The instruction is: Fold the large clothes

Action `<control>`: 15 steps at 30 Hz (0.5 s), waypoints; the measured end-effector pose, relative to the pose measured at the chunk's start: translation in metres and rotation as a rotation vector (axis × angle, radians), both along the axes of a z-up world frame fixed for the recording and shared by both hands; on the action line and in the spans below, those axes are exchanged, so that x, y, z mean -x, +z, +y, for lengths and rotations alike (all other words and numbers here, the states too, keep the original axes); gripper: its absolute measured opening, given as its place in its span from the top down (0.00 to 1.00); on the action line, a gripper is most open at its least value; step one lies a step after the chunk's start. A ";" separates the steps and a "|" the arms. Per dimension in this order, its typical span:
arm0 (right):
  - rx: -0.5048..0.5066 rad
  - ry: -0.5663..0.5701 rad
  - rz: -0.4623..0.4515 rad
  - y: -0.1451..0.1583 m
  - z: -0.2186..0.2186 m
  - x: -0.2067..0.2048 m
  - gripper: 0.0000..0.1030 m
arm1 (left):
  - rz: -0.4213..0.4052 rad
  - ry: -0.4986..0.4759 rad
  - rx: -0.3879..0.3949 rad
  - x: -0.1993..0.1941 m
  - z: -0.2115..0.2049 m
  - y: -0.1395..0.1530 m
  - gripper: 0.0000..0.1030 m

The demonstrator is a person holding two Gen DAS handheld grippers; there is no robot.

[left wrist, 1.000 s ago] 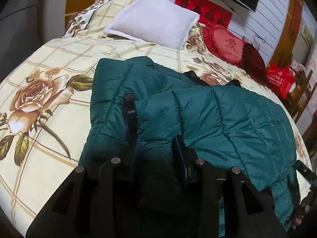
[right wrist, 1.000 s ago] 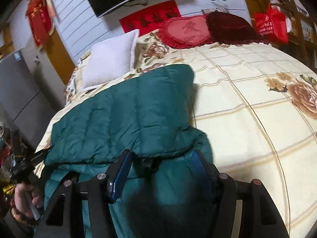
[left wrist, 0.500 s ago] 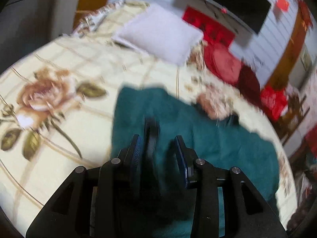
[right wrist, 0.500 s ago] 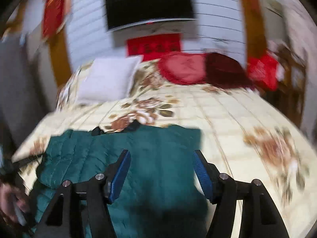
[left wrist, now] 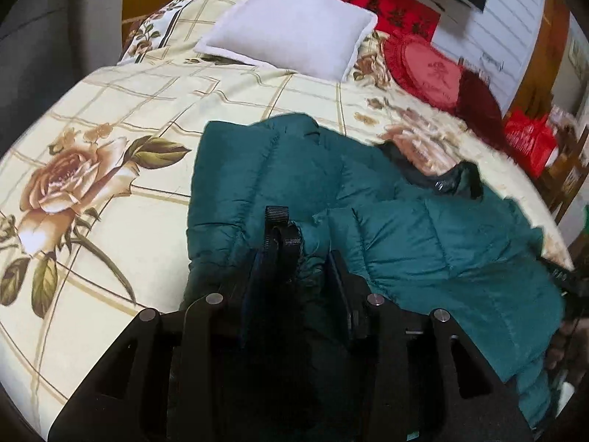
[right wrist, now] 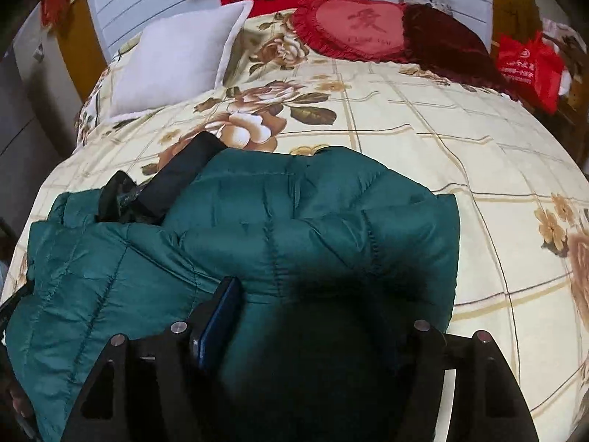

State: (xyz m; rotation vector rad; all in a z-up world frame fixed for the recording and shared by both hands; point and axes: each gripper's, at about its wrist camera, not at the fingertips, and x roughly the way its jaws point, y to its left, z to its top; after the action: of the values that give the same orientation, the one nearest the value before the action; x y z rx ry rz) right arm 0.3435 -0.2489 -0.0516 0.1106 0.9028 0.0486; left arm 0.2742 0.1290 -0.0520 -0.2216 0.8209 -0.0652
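A dark green quilted puffer jacket [left wrist: 423,243] lies folded on the floral bedspread [left wrist: 121,110]; it also shows in the right wrist view [right wrist: 294,221]. My left gripper [left wrist: 294,258] is shut on a bunched part of the jacket with a black strap [left wrist: 277,221] between its fingers. My right gripper [right wrist: 313,313] sits wide on the jacket's near edge, with fabric bulging between the fingers; only the left blue pad [right wrist: 221,316] shows and the right one is covered. A black collar lining [right wrist: 180,176] pokes out at the jacket's far side.
A white pillow [left wrist: 291,25] lies at the head of the bed, with a red heart cushion [right wrist: 353,25] and a dark red cushion [right wrist: 445,40] beside it. A red bag [right wrist: 530,66] sits off the bed's right side. A hand [left wrist: 567,335] shows at the right edge.
Both grippers swung up and forward over the bed half a second ago and have come back down onto the jacket. The jacket's upper part now lies folded further toward the pillows.
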 end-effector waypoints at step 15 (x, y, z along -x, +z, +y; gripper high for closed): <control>0.086 0.001 -0.100 0.018 0.092 0.088 0.24 | 0.022 -0.182 0.024 0.026 -0.061 0.007 0.64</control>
State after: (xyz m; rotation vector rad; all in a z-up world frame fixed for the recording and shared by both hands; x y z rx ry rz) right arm 0.2550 -0.1566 -0.0339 0.0273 0.8036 0.0154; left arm 0.2484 0.0681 -0.0454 -0.1699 0.8615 -0.2443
